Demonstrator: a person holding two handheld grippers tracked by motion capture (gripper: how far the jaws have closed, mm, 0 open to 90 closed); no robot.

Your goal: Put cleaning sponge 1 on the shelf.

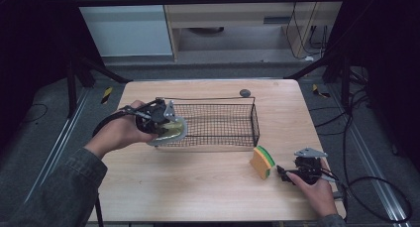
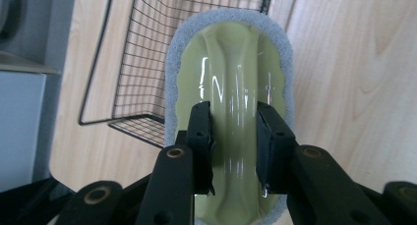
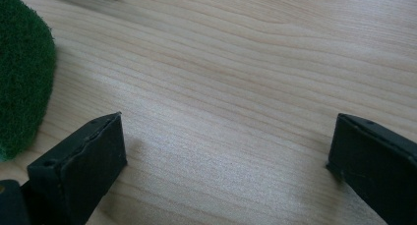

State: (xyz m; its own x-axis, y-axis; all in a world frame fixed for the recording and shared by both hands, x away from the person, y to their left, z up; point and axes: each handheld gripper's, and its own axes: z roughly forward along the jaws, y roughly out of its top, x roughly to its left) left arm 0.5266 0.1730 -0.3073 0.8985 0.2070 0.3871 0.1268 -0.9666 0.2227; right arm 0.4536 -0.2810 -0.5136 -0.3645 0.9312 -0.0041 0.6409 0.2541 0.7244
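Left gripper (image 1: 166, 124) clamps pale green scrubber (image 2: 231, 112) by handle ridge, over wire basket (image 1: 218, 123) 9 o'clock end (grey pad rim visible). Right gripper (image 3: 226, 161) jaws wide, empty, sponge (image 1: 262, 162) at 9 o'clock.

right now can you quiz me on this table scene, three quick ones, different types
1. True or false: the left gripper is shut on the handled scrub pad.
2. Where does the yellow-green sponge stand? A) inside the wire basket B) on the table, between the basket and the right gripper C) between the right gripper's fingers
3. Fill in: the right gripper's fingers stand ____, nothing between them.

Key: 1 true; 2 B; 3 open
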